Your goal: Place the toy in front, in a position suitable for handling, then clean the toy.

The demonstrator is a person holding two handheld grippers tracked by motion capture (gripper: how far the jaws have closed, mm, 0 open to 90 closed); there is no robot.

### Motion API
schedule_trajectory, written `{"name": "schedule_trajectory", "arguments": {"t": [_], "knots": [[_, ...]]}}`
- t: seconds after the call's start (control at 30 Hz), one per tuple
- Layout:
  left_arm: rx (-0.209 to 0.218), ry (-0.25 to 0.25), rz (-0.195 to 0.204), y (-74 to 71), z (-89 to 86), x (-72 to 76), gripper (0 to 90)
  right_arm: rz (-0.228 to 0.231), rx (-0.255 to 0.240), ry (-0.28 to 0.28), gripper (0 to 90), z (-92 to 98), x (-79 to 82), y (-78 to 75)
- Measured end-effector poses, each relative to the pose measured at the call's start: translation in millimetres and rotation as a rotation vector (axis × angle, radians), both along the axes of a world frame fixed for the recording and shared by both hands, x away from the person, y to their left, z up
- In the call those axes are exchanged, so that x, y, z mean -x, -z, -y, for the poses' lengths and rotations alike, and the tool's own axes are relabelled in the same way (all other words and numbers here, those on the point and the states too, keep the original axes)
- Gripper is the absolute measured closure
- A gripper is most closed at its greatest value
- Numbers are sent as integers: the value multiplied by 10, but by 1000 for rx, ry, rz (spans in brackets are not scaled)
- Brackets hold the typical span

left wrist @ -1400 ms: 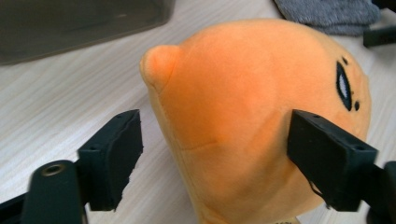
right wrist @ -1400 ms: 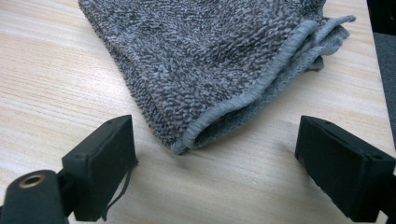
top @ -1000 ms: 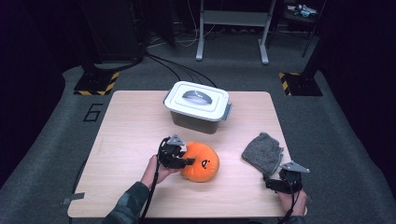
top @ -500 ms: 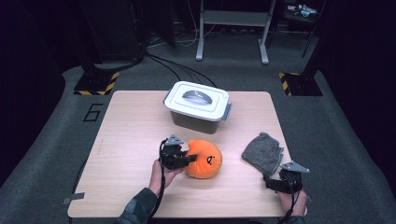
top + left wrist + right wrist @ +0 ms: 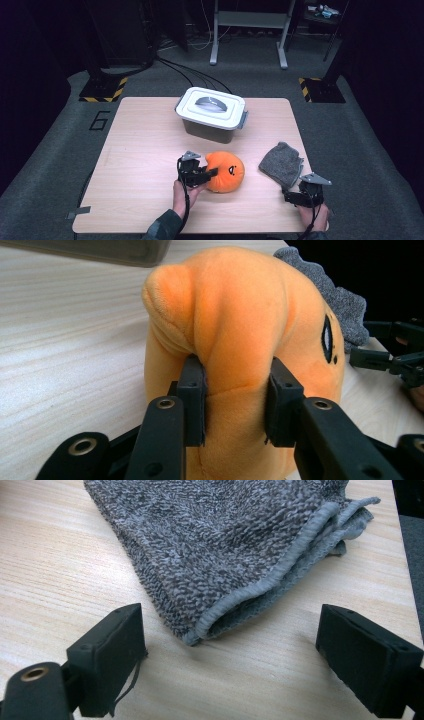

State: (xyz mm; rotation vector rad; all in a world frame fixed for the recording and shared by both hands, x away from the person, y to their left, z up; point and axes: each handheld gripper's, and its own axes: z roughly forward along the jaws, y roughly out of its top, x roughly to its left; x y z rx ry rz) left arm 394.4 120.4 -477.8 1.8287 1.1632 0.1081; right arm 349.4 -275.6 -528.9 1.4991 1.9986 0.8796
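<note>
An orange plush toy (image 5: 227,172) with a black stitched face lies on the wooden table (image 5: 140,150), near its middle front. My left gripper (image 5: 209,174) is shut on a fold of the plush toy (image 5: 240,315). Both pads dent the fabric in the left gripper view (image 5: 235,400), though the jaws have just been opening slightly. At the right front lies a folded grey cloth (image 5: 281,162). My right gripper (image 5: 294,194) stands open just short of it, and the hem of the cloth (image 5: 225,545) is ahead of the wide jaws (image 5: 240,650), untouched.
A white lidded plastic box (image 5: 212,112) with a grey handle stands at the back middle of the table. Bare wood stretches across the left half. Dark floor with cables surrounds the table.
My left gripper and the plush toy have shifted a little to the right. The right gripper and the cloth have stayed put.
</note>
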Motion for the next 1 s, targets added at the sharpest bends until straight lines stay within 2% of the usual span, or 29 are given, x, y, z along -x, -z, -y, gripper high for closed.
{"name": "schedule_trajectory", "arguments": {"t": [0.03,0.07,0.13,0.23,0.27,0.33,0.4,0.5,0.6,0.63,0.67,0.73,0.83,0.87,0.93,0.97,1.0], "knots": [[0,0,0,0,0,0,603,0,0,0,113,0,0,0],[-23,13,2,-37,-1,-12,551,0,-1,1,112,0,-2,0],[-41,35,13,-80,-22,-23,444,-1,-2,1,112,1,-2,-1],[-54,44,12,-91,-34,-34,394,-2,-3,2,111,2,-1,-1],[-57,61,5,-70,-43,-39,402,-2,-6,6,110,1,-2,-2],[-60,71,7,-54,-45,-40,476,-5,-11,3,105,5,-4,-4],[-58,70,4,2,-42,-33,567,-15,-63,12,88,27,-1,-18],[-57,63,8,16,-35,-15,631,-12,-97,26,75,84,-2,-41],[-57,61,6,20,-36,-13,636,-6,-83,51,77,73,-6,-111],[-56,56,6,22,-36,-11,639,1,-75,56,77,62,-19,-163],[-54,53,5,22,-36,-7,645,16,-63,59,79,34,-59,-281],[-55,54,16,25,-32,-6,656,32,-45,60,79,-5,-125,-383],[-49,49,12,23,-24,2,665,23,-36,52,64,-41,-234,-443],[-37,45,16,18,-25,8,675,6,-3,39,52,-83,-356,-471],[-30,49,27,5,-26,12,680,-15,16,34,39,-112,-485,-459],[-30,49,27,5,-26,12,682,-15,16,34,39,-112,-485,-459],[-14,47,29,-5,-23,14,683,-47,26,45,22,-154,-608,-431]]}}
